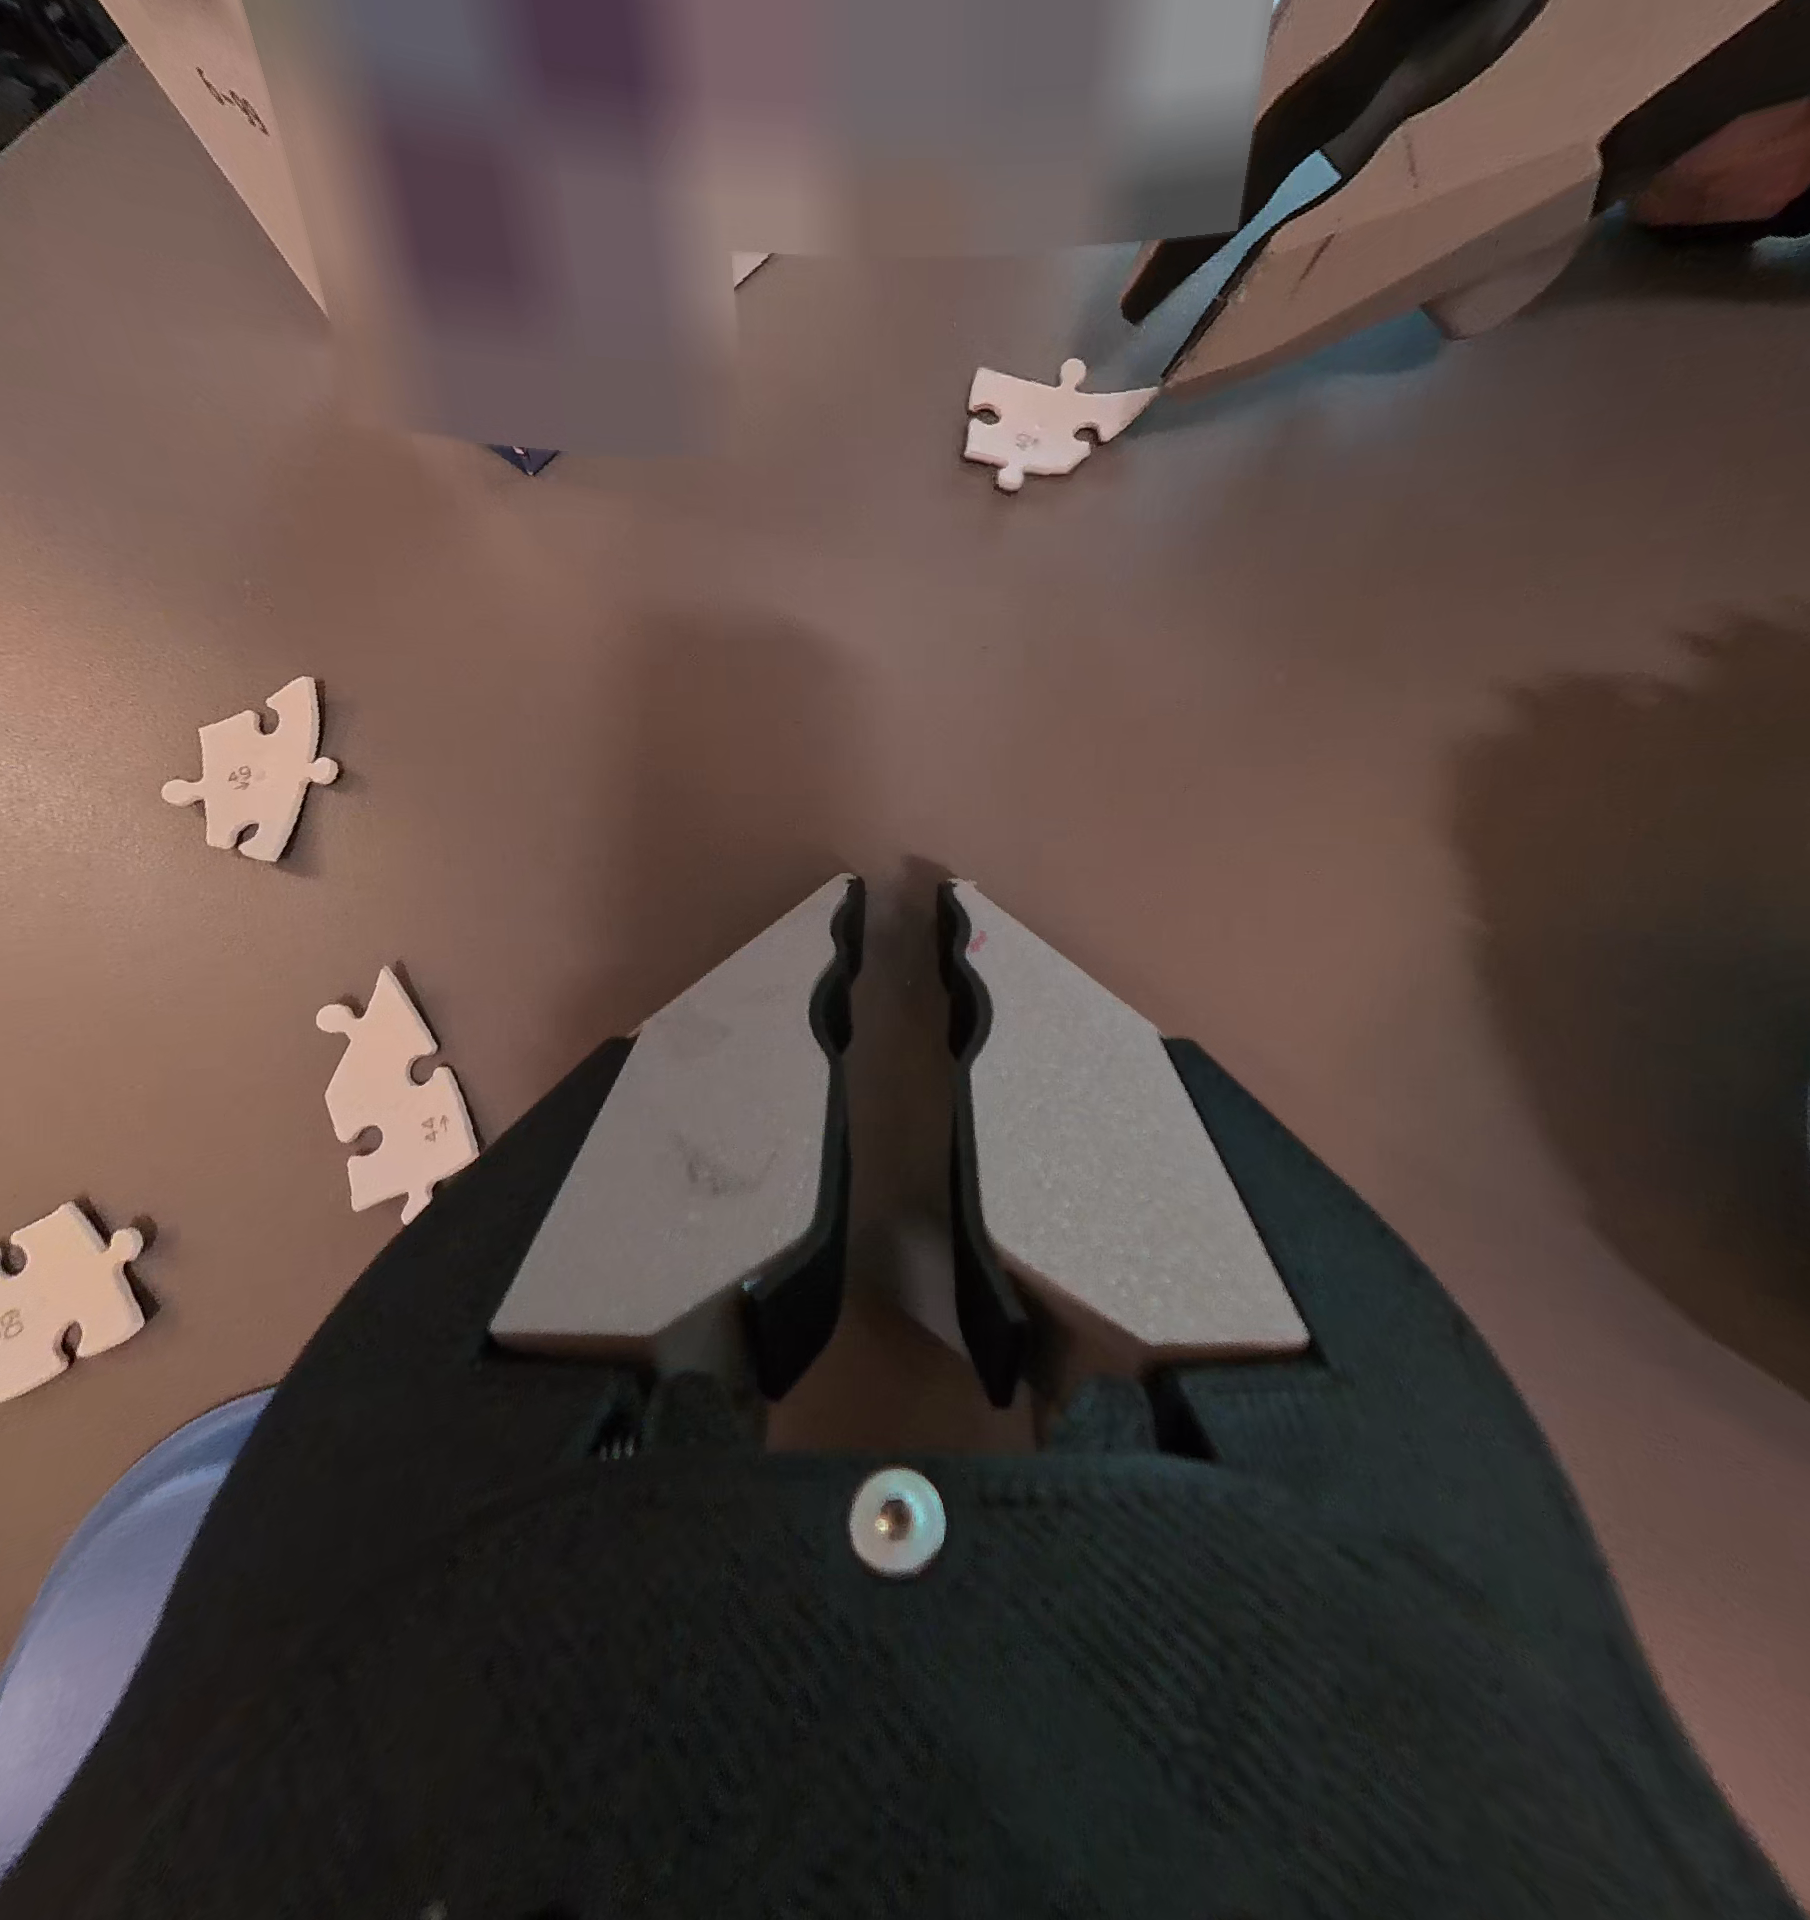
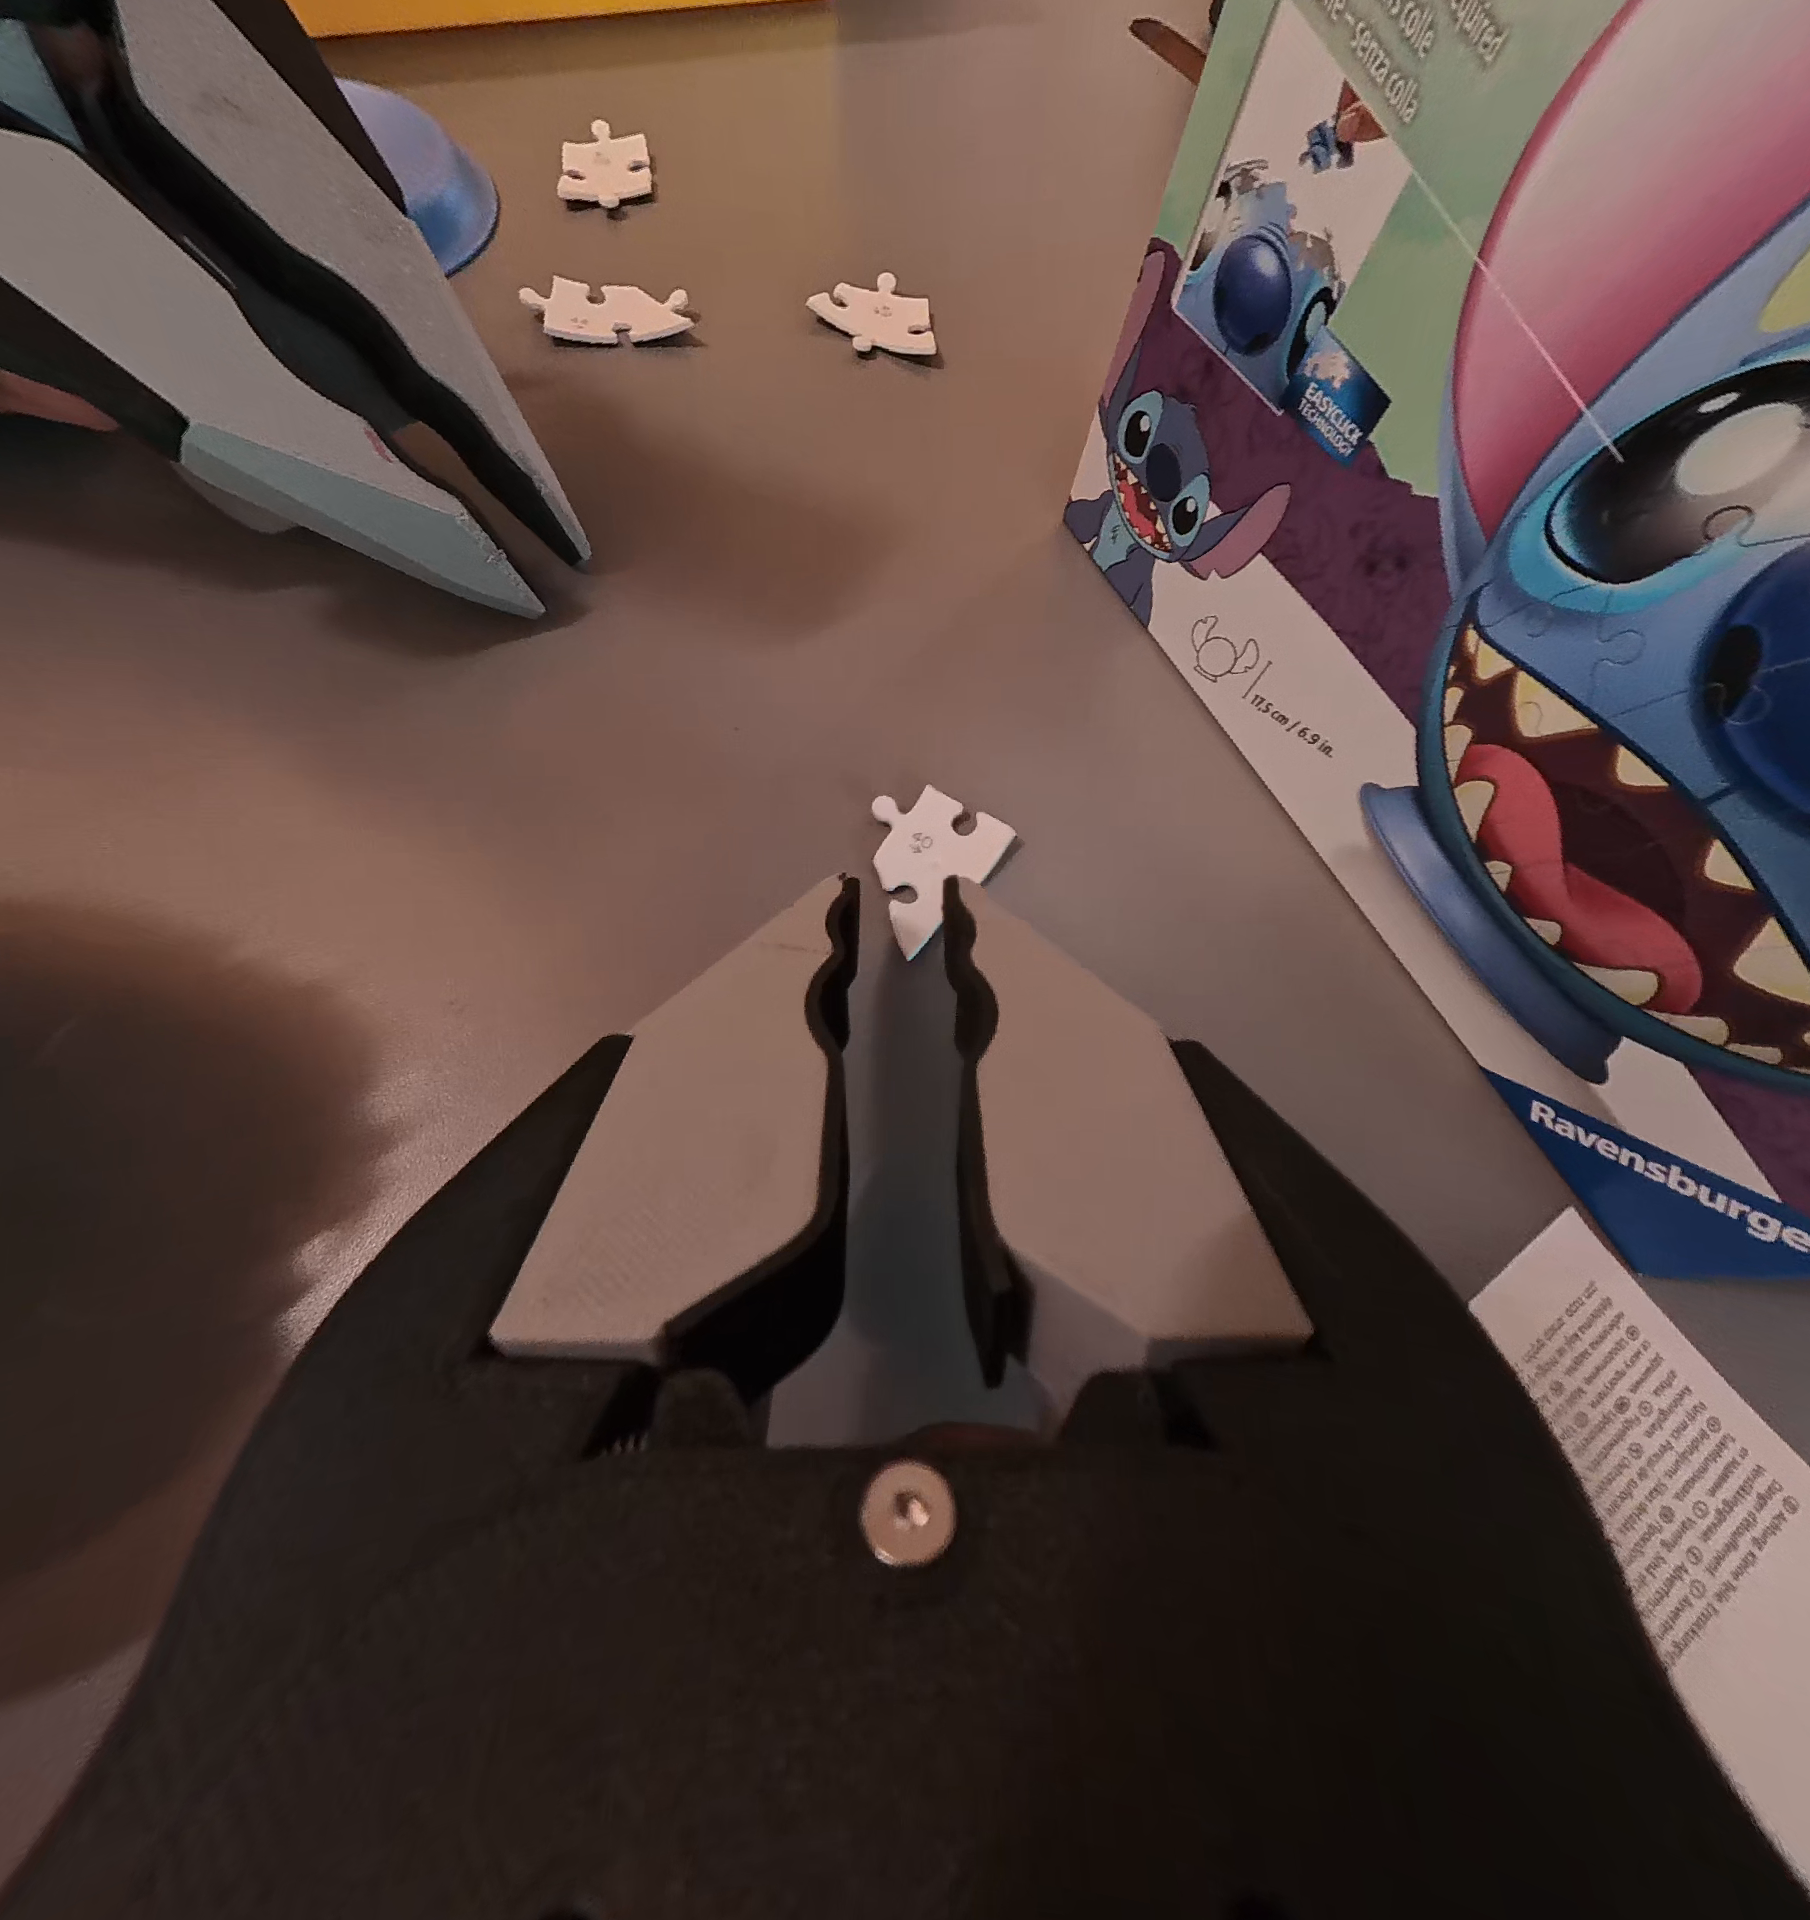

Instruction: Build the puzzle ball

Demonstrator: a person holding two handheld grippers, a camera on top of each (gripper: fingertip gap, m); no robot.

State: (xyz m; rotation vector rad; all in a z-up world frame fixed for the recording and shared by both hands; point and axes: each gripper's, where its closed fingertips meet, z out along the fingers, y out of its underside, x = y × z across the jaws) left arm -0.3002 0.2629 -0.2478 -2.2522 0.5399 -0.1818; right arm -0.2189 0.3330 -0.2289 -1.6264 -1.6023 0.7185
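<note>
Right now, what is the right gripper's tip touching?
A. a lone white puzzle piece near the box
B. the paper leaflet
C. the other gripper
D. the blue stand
A: the right gripper has its tips at the edge of a single white puzzle piece lying on the table near the box; the jaws stand slightly apart, not clamped on it.

Matt grey worktop (image 2: 672,675), smooth. Puzzle pieces (image 1: 252,769): matt white backs, card-like. Puzzle box (image 2: 1503,623): printed cardboard, slight sheen. Right claw (image 2: 896,883): matt grey fingers (image 2: 735,1091), textured black plastic body, shiny metal screw (image 2: 906,1512).
</note>
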